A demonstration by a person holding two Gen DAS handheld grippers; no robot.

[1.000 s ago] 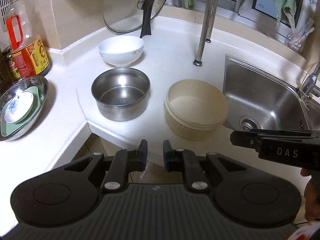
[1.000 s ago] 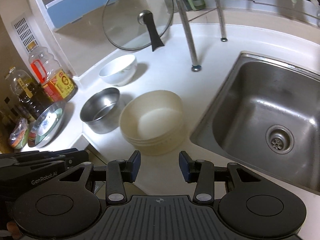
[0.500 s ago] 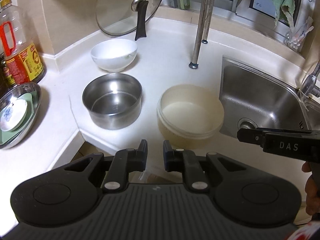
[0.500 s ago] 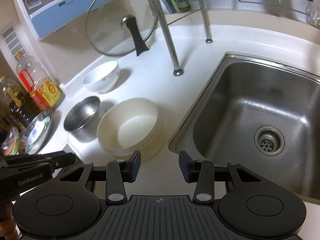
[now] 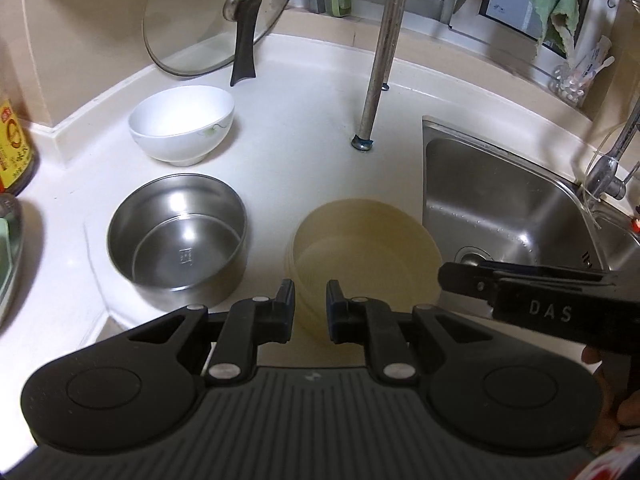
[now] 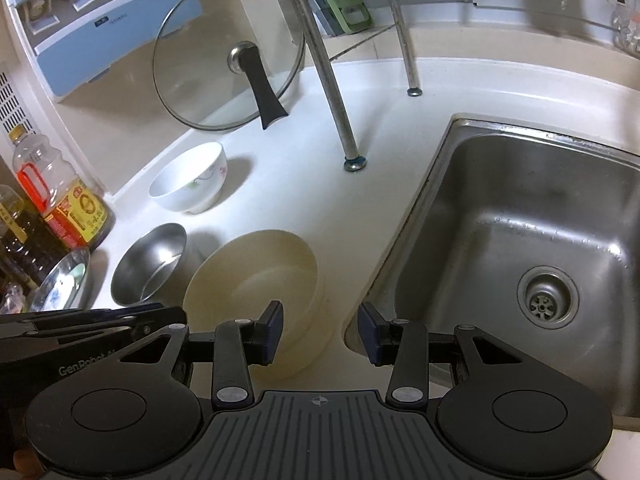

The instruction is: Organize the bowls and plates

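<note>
From the left wrist camera, the left gripper (image 5: 311, 306) hangs low over the front edge of the white countertop (image 5: 304, 120), its two black fingers a narrow gap apart with nothing between them. Just beyond the fingertips sits the round cream plastic bowl (image 5: 362, 252), which looks like a nested stack judging by the ridged lines on its wall, standing close to the corner of the stainless steel sink (image 5: 500, 208). Left of it, near but apart, stands the straight-walled stainless steel bowl (image 5: 178, 240), and behind that the white ceramic bowl with a small floral mark (image 5: 182, 122). A glass pan lid with a black handle (image 5: 220, 20) leans against the beige wall. The right gripper (image 5: 452, 276) reaches in from the right, side-on, just over the cream bowl's right rim; its gap cannot be judged from this angle.

From the right wrist camera, the right gripper (image 6: 320, 332) has its blue-padded fingers spread wide and holds nothing. The left finger overlaps the cream bowl (image 6: 256, 276) near its front rim, while the right finger lies over the sink's (image 6: 520, 220) near corner. The steel bowl (image 6: 150, 264) and white bowl (image 6: 188, 178) line up behind on the left, with an oil bottle with a red handle (image 6: 56, 196) beyond them. The left gripper's body (image 6: 92, 324) shows at the left edge.
</note>
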